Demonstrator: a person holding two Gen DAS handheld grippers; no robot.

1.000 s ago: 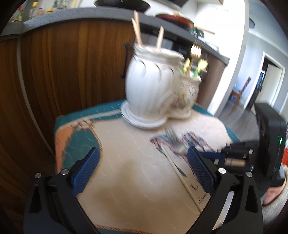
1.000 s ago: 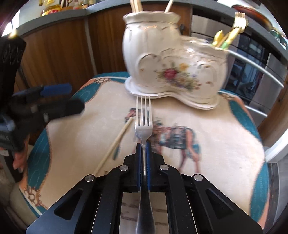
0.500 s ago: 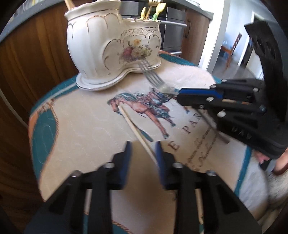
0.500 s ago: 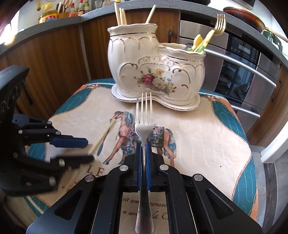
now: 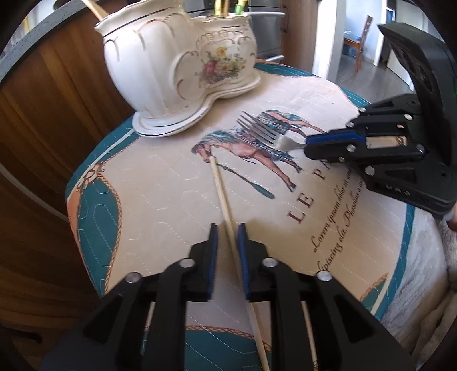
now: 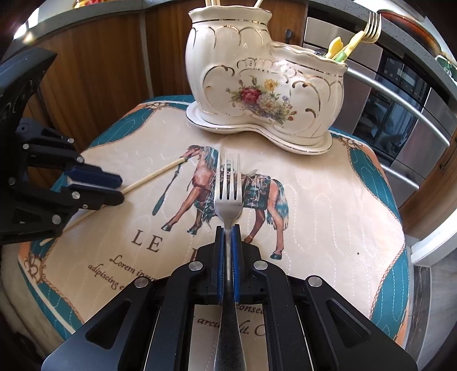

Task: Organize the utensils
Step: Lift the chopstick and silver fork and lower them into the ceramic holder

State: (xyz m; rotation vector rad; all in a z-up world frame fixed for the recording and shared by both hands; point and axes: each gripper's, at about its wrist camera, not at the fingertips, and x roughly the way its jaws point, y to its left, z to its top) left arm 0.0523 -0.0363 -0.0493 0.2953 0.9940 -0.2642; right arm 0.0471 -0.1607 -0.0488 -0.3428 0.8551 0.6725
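The right tool (image 6: 227,228) is clamped on a steel fork (image 6: 227,197), its blue pads pressing the neck just below the tines. The fork's handle runs back between the tool's black arms and its tines point forward, raised above the cloth. In the left wrist view the same tool (image 5: 307,142) enters from the right with the fork's tines (image 5: 261,128) over the printed horse.

The left tool (image 5: 227,228) stands narrow, its jaws opening slightly, with a pale wooden chopstick (image 5: 221,188) lying between the pads. A gap shows on each side of the stick, so the pads do not press on it. The chopstick rests flat on the cloth; its far tip reaches the horse's head and its near end passes under the tool. In the right wrist view the left tool (image 6: 121,188) sits at the left, over the middle of the chopstick (image 6: 154,177).

Both utensils are over a quilted cloth (image 6: 328,199), cream with a teal border, a horse print and lettering, which covers the desk.

At the far edge of the cloth stands a white boot-shaped china holder (image 6: 257,85) with gilt trim and a flower motif, on its own base. Its tall compartment holds chopstick ends; its low compartment holds a gold fork (image 6: 372,24) and yellow and green handles (image 6: 341,48).

Behind are wooden cabinet fronts (image 6: 100,71) and a steel oven (image 6: 405,100).
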